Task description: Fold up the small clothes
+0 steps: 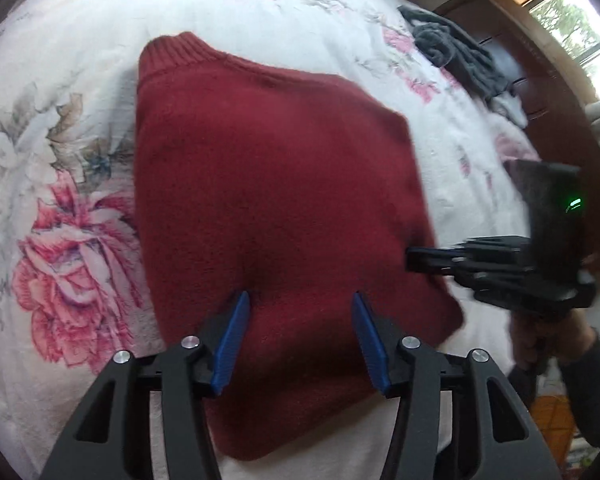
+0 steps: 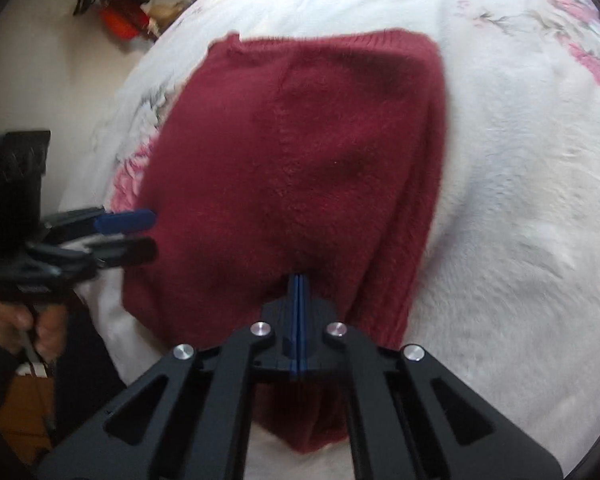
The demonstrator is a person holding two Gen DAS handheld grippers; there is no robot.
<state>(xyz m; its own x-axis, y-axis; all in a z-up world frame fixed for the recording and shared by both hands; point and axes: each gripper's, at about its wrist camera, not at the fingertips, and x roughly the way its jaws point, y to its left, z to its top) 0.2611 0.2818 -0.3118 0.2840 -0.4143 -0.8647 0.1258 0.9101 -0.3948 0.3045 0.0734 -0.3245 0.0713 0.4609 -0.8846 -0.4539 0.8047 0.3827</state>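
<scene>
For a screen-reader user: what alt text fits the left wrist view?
An open left gripper with blue fingertips hovers over a folded dark red sweater on a white floral bedspread. The right gripper reaches in at the sweater's right edge; grey clothes lie beyond.

both tools are matte black, with slotted triangular arms and round silver screws at the pivots. the left gripper carries ribbed blue pads on its jaws, and so does the right gripper. a black block on the right one shows a small green light (blurred). a dark sleeve covers the right wrist.
</scene>
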